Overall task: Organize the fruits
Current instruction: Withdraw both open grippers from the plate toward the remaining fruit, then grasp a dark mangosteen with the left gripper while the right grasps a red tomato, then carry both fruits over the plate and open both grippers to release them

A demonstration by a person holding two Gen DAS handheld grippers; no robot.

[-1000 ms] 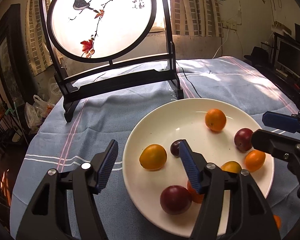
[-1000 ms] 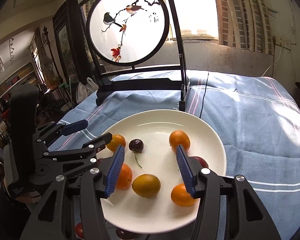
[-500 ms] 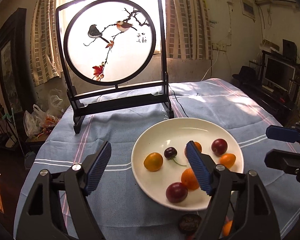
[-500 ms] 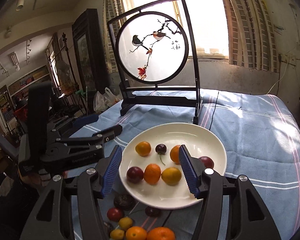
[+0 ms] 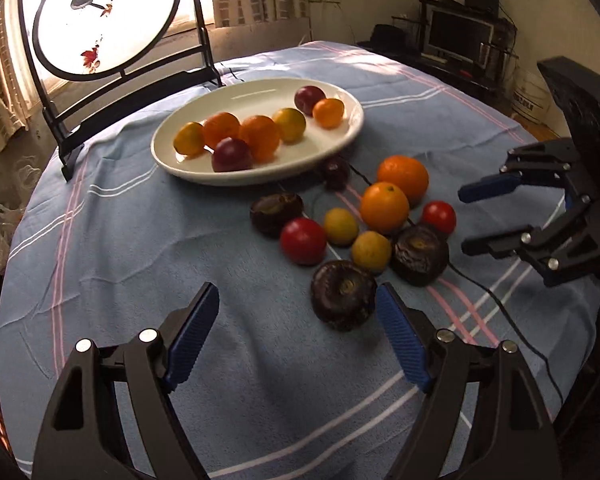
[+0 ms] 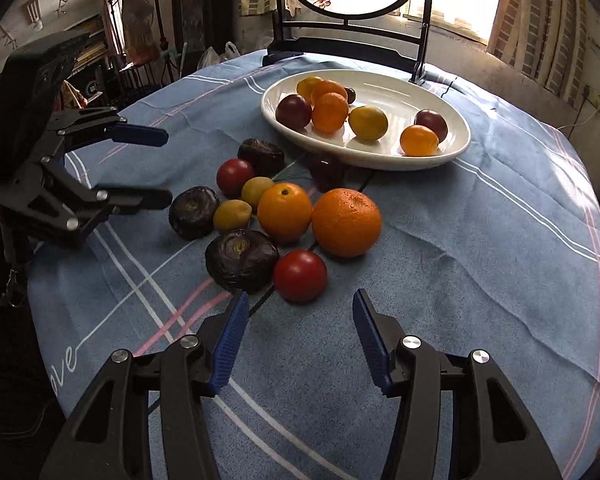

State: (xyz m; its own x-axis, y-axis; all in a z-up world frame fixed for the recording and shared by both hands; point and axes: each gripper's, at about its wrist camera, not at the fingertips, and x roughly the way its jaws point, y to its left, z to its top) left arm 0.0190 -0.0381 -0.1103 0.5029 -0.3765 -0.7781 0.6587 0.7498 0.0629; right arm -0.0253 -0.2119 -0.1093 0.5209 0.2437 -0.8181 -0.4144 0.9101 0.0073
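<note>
Right wrist view: a cherry [image 6: 350, 95] hides behind plate [image 6: 456, 148] fruit. Both grippers, above the plate a second ago, now hang spread and empty over loose fruit [image 6: 346, 222] on the tabletop [image 6: 480, 260]: left gripper [image 5: 298, 334] widening, right gripper [image 6: 298, 332] narrowing.

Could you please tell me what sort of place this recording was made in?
Probably a lived-in home room: a table under a blue cloth, a painted bird screen by a curtained window, and a monitor on a cluttered shelf.
</note>
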